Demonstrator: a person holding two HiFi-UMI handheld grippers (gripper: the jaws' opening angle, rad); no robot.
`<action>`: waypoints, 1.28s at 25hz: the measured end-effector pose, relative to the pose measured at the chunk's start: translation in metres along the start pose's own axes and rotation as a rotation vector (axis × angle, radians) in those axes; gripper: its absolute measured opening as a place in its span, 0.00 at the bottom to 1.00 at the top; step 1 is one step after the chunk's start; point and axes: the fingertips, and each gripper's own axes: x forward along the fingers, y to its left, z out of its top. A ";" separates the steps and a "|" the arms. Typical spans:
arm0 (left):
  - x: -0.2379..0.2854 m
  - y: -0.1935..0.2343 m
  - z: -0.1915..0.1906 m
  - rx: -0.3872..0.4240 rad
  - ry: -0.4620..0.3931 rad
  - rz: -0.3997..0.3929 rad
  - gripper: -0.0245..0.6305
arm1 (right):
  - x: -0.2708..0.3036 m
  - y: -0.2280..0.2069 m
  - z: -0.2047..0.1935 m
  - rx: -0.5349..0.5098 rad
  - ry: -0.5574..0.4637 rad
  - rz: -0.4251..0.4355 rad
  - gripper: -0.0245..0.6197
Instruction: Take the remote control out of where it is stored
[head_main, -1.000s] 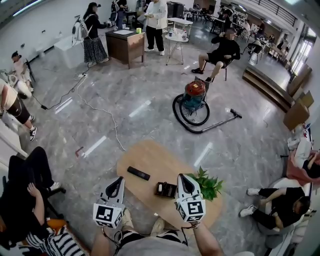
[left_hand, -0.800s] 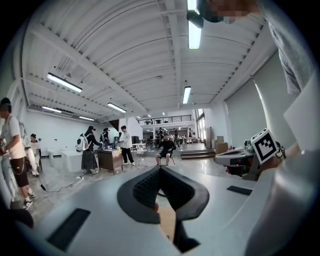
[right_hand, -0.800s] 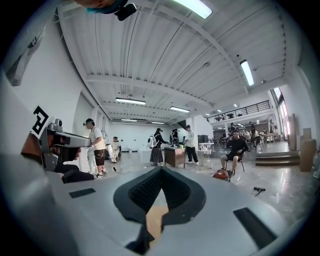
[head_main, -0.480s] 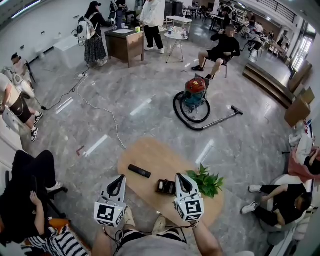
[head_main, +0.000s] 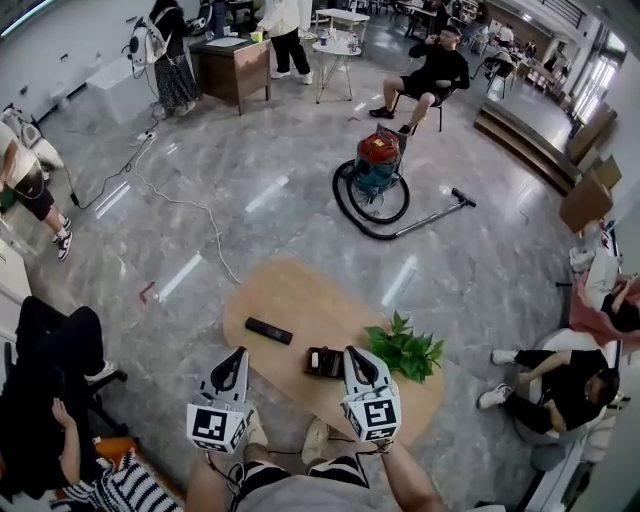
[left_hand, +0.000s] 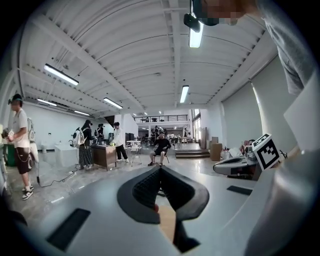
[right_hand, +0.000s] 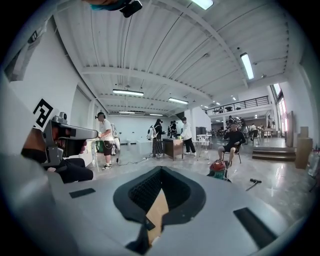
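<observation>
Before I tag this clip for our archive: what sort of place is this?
Probably a big open-plan workspace or studio hall: a wide polished stone floor, a wooden desk with people standing by it, and a canister vacuum parked mid-floor.

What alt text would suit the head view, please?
Seen from above, the left tongs and right tongs, both shut and empty, hover over an oval wooden table holding a black remote control, a small black box and a green plant.
</observation>
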 end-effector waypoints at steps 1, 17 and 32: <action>0.002 0.000 -0.005 -0.006 0.006 -0.003 0.04 | 0.000 -0.001 -0.005 0.001 0.009 -0.003 0.05; 0.046 0.013 -0.108 -0.067 0.143 -0.068 0.04 | 0.038 -0.010 -0.120 0.117 0.150 -0.074 0.05; 0.075 0.022 -0.201 -0.094 0.233 -0.124 0.04 | 0.063 0.002 -0.232 0.165 0.283 -0.094 0.05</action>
